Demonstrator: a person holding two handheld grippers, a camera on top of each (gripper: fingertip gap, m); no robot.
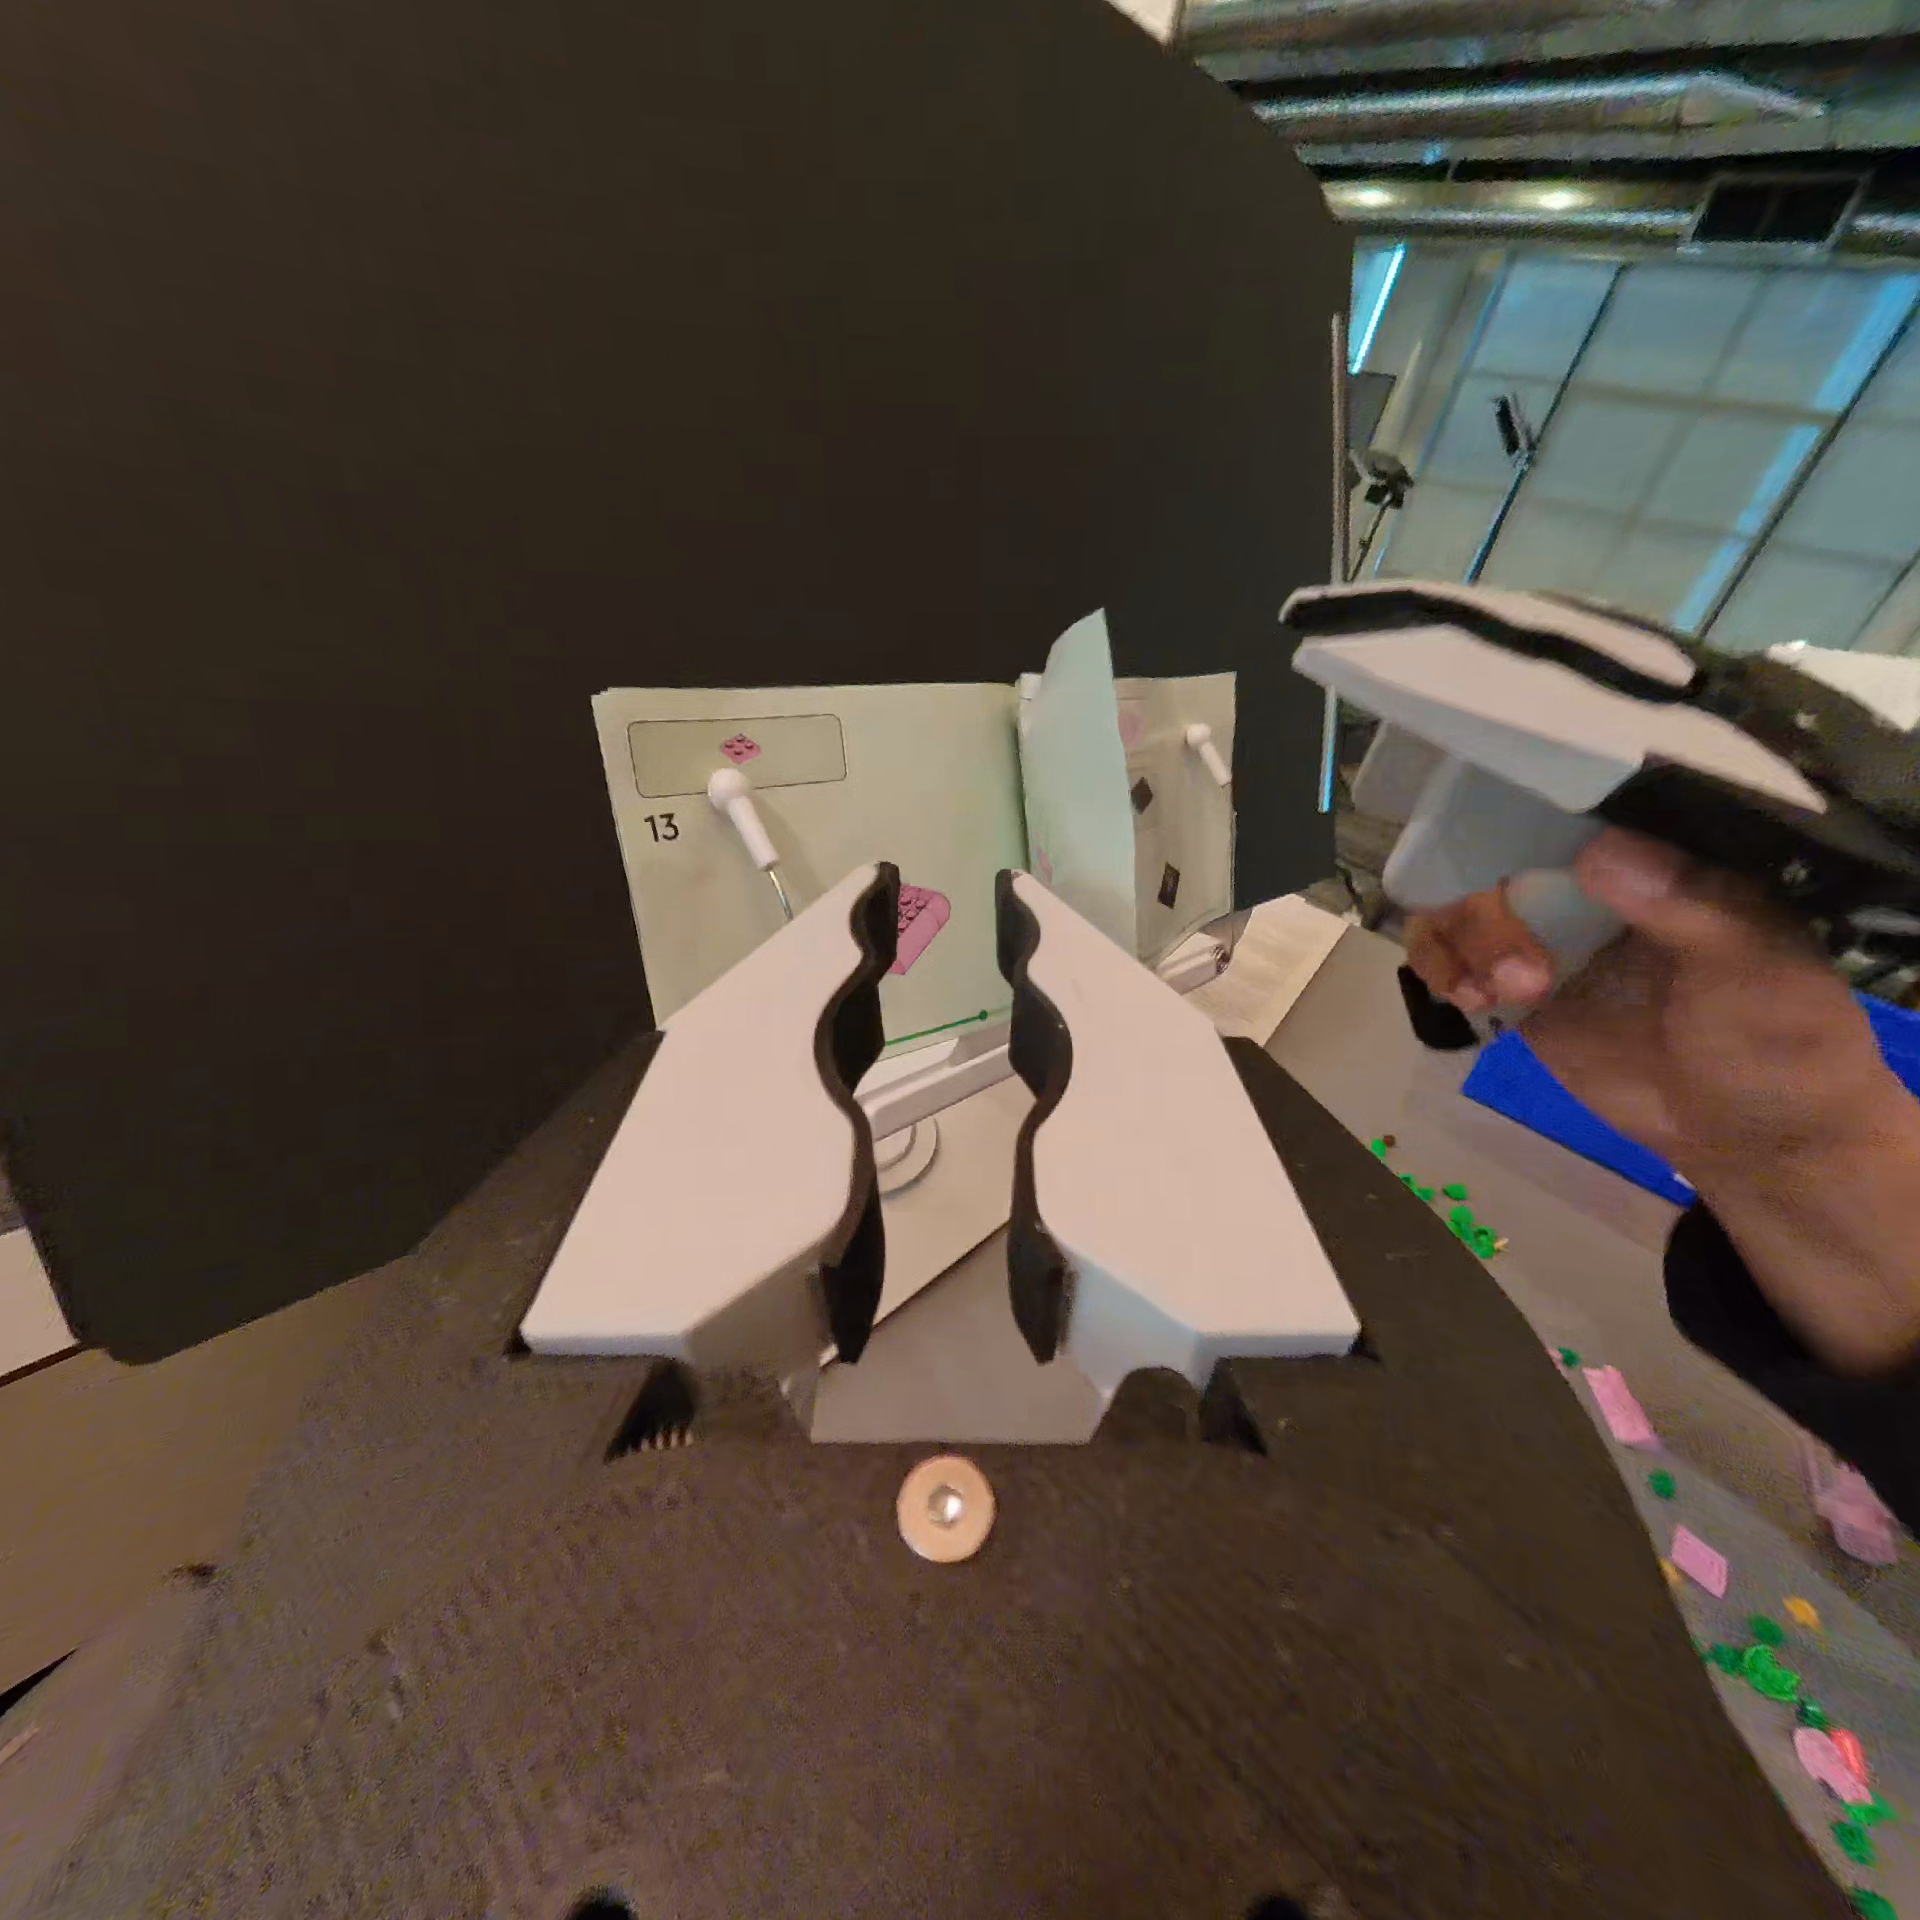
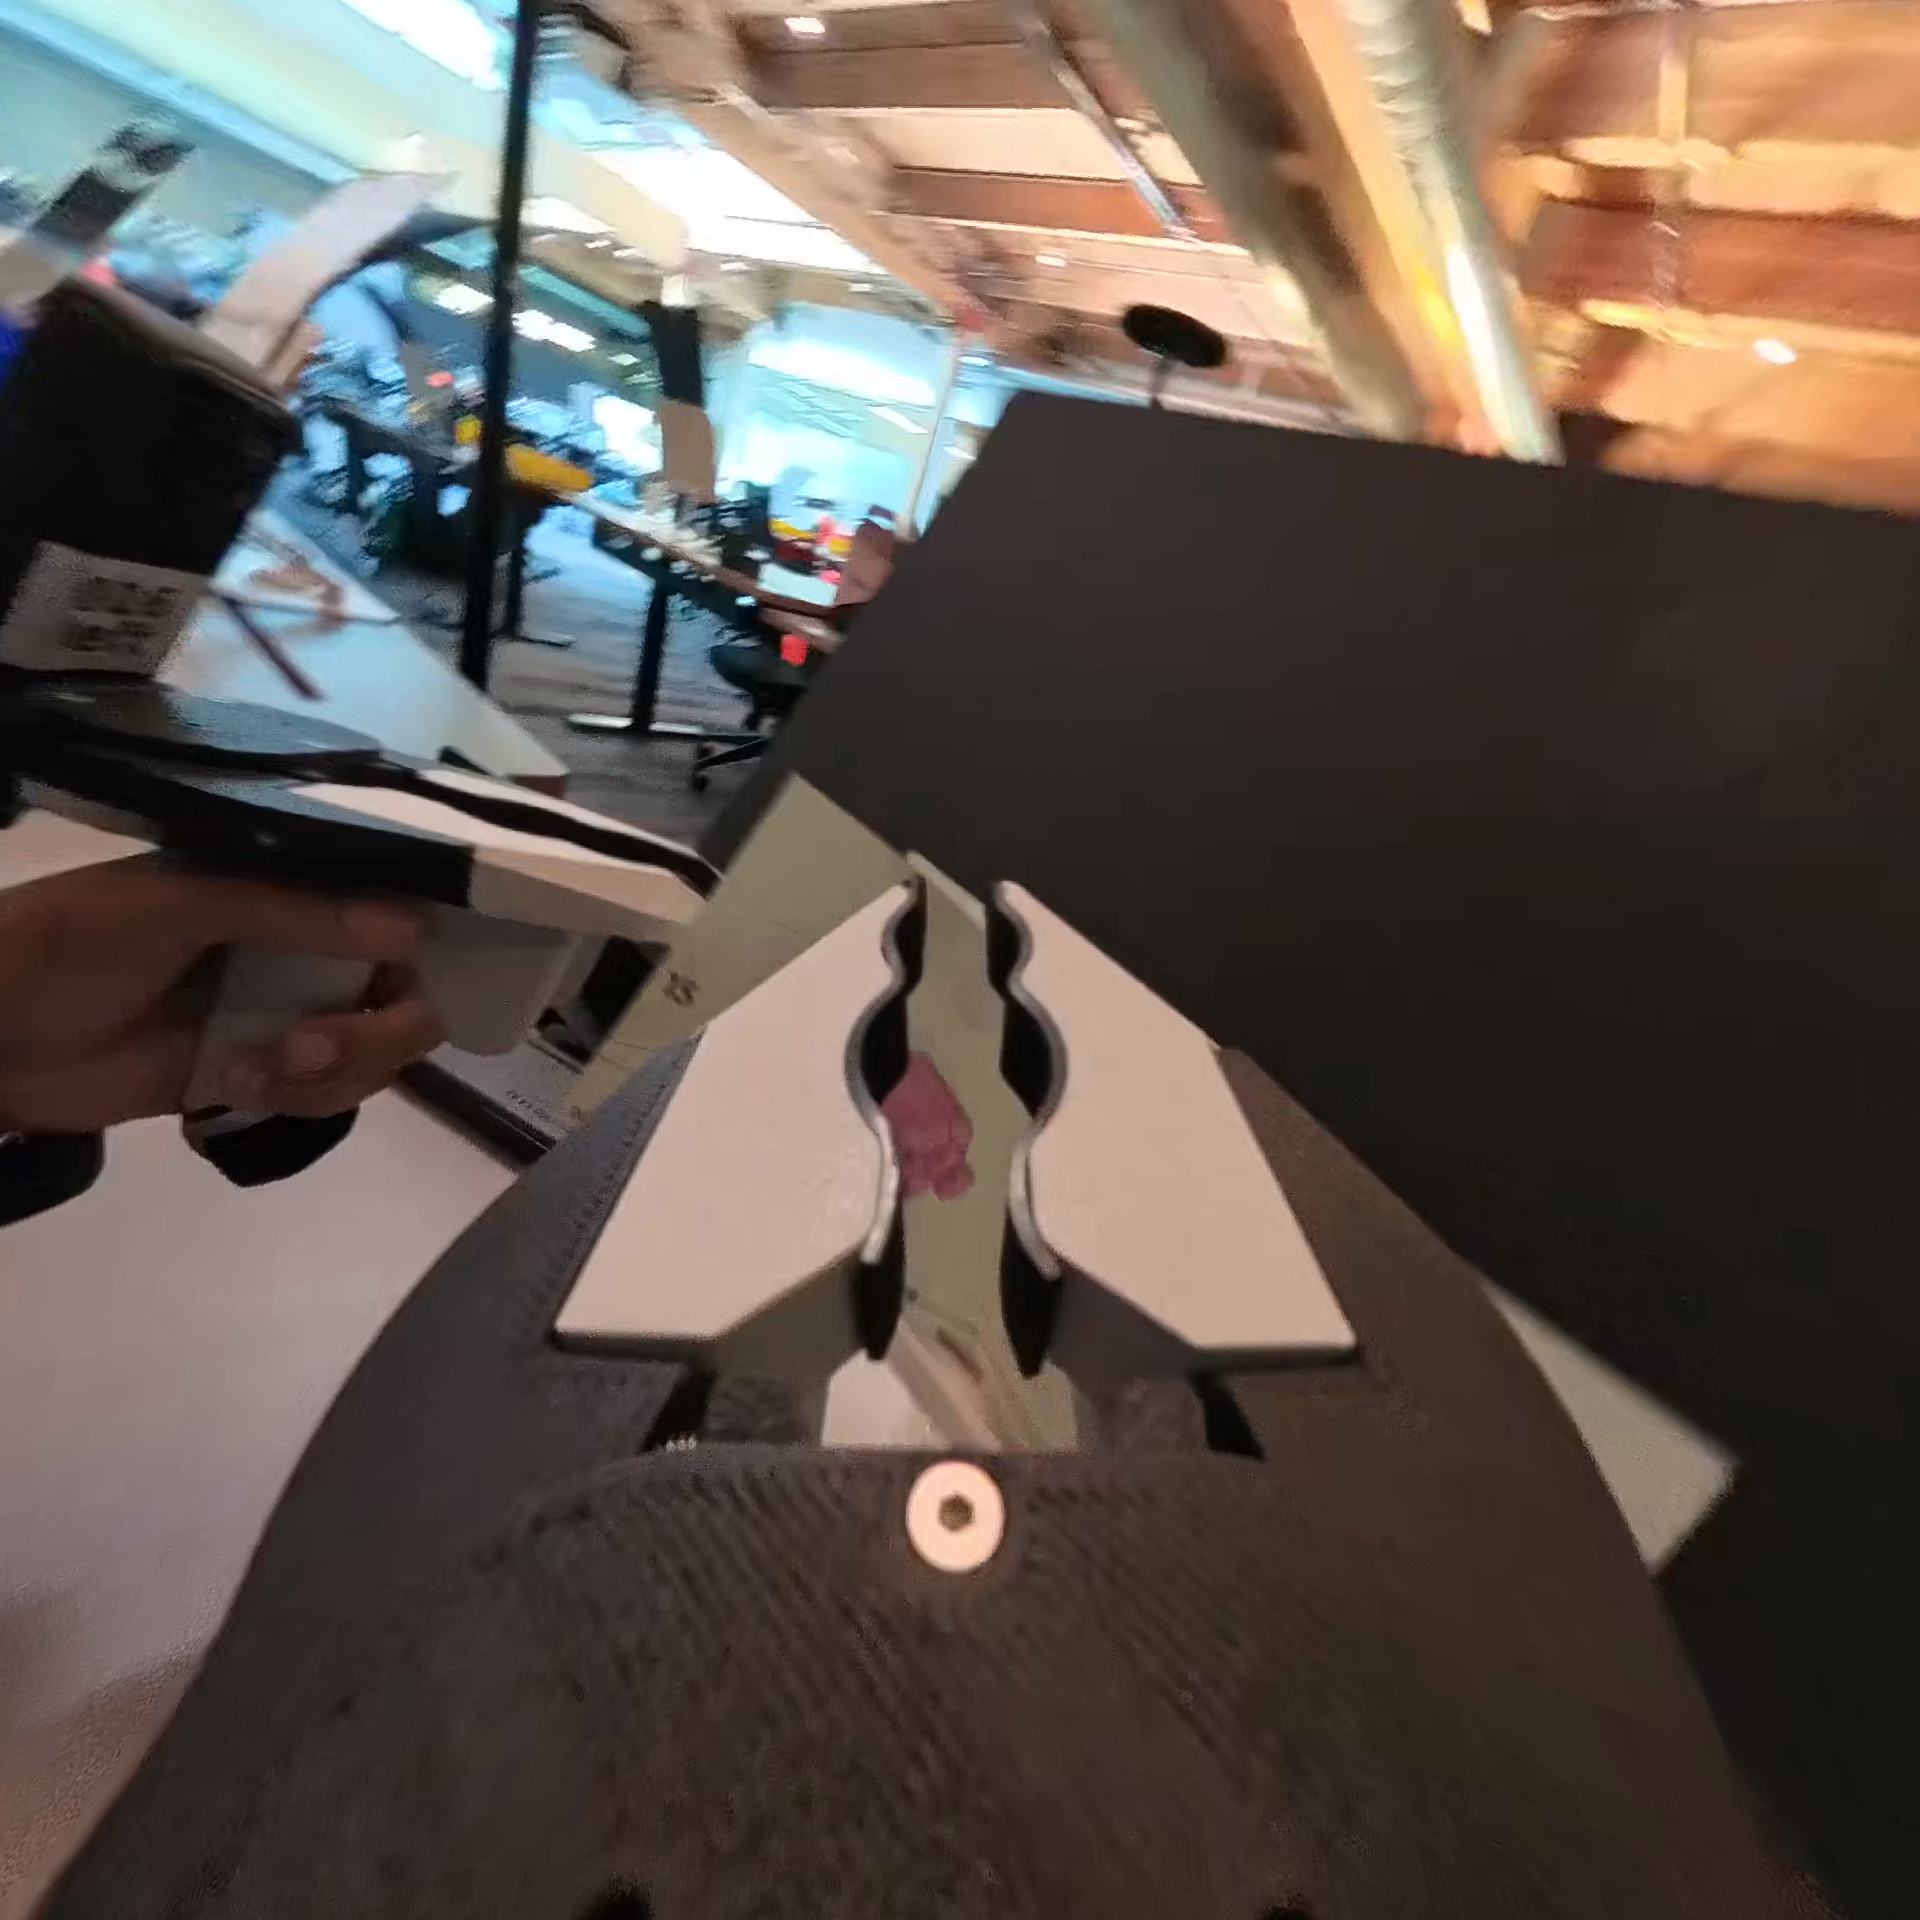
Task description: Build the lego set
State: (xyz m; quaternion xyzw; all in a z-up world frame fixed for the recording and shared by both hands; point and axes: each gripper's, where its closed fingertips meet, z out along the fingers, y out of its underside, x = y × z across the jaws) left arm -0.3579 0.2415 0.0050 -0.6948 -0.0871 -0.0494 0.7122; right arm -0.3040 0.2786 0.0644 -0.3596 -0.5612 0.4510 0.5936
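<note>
An open instruction booklet (image 1: 831, 821) stands on a white holder against a black backboard (image 1: 520, 468). My left gripper (image 1: 945, 883) is open and empty, and points straight at the booklet. My right gripper (image 1: 1455, 665) is held up in the air at the right by a hand (image 1: 1714, 1039). In the right wrist view my right gripper (image 2: 956, 894) is open and tilted, with the booklet page (image 2: 800, 894) behind it. A blurred pink shape (image 2: 930, 1138) shows between its fingers and seems to be the page's picture. The left gripper (image 2: 582, 873) shows at the left there.
A blue baseplate (image 1: 1558, 1101) lies on the grey table at the right. Loose green pieces (image 1: 1455, 1216) and pink bricks (image 1: 1621, 1403) are scattered along the right side. The black backboard (image 2: 1403, 779) closes off the back. Beyond it are office desks and chairs. Spacing between my two grippers at the tips: around 9 centimetres.
</note>
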